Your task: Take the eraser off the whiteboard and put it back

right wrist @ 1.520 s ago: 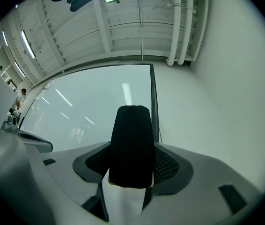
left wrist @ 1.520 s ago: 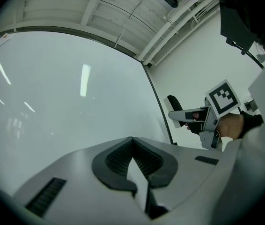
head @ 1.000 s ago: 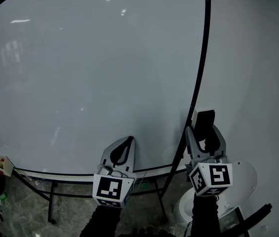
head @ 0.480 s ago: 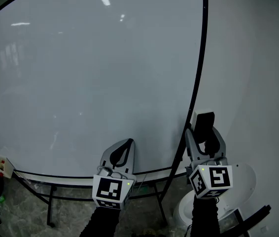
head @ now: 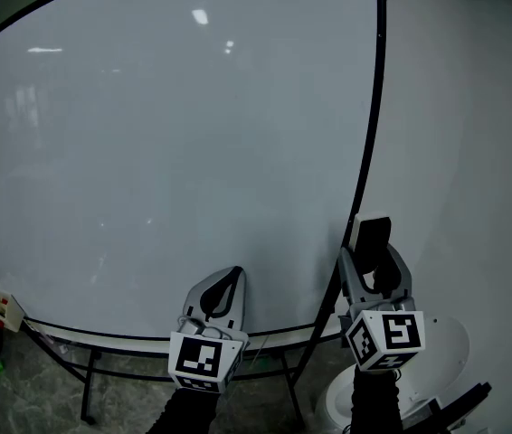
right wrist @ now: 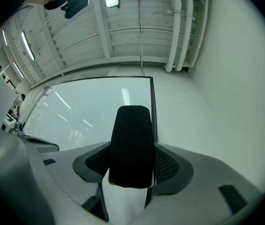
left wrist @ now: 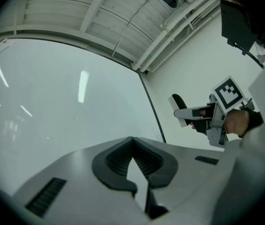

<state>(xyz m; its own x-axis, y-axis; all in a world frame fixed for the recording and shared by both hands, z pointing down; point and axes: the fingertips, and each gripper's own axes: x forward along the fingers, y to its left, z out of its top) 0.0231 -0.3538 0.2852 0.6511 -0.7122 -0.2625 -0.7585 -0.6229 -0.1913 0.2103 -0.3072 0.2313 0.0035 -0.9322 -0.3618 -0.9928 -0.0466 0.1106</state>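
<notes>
A large whiteboard (head: pixel 165 143) with a thin black frame fills most of the head view; its surface is blank. The eraser (head: pixel 373 240), white-backed with a black felt face (right wrist: pixel 131 144), is clamped in my right gripper (head: pixel 375 259), which is held just right of the board's right edge, off the surface. From the left gripper view the eraser (left wrist: pixel 180 108) shows in the right gripper at the right. My left gripper (head: pixel 224 283) is shut with nothing in it, low in front of the board's bottom edge.
The board's black metal stand (head: pixel 297 373) reaches down to a mottled floor. A white round object (head: pixel 446 351) sits low at the right by the white wall (head: pixel 473 152). A small white and red item (head: pixel 1 307) hangs at the board's lower left.
Both grippers have sunk slightly in the head view and more of the board's top edge shows. The eraser stays in the right gripper.
</notes>
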